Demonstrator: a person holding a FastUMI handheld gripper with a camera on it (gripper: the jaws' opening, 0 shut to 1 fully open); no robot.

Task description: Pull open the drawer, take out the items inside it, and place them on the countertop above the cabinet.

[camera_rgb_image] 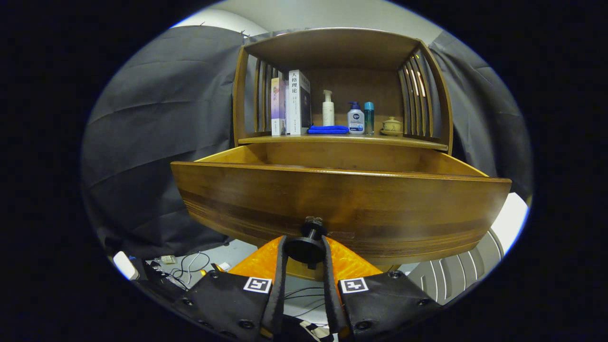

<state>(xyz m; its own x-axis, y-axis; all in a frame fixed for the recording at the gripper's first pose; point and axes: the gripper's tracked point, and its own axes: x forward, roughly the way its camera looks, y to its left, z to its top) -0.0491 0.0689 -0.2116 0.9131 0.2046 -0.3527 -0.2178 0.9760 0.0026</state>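
Tongs pinch the drawer knob, drawer pulled out

The tongs are clamped on the round knob, one finger on each side of it. The knob sits low on the front of the drawer, and the drawer sticks well out from under the worktop. I cannot see what lies inside the drawer. To do this well, pull the knob straight back and level, not sideways, then let go and lift up over the drawer front. The books, blue cloth and bottles stand on the worktop, above the drawer
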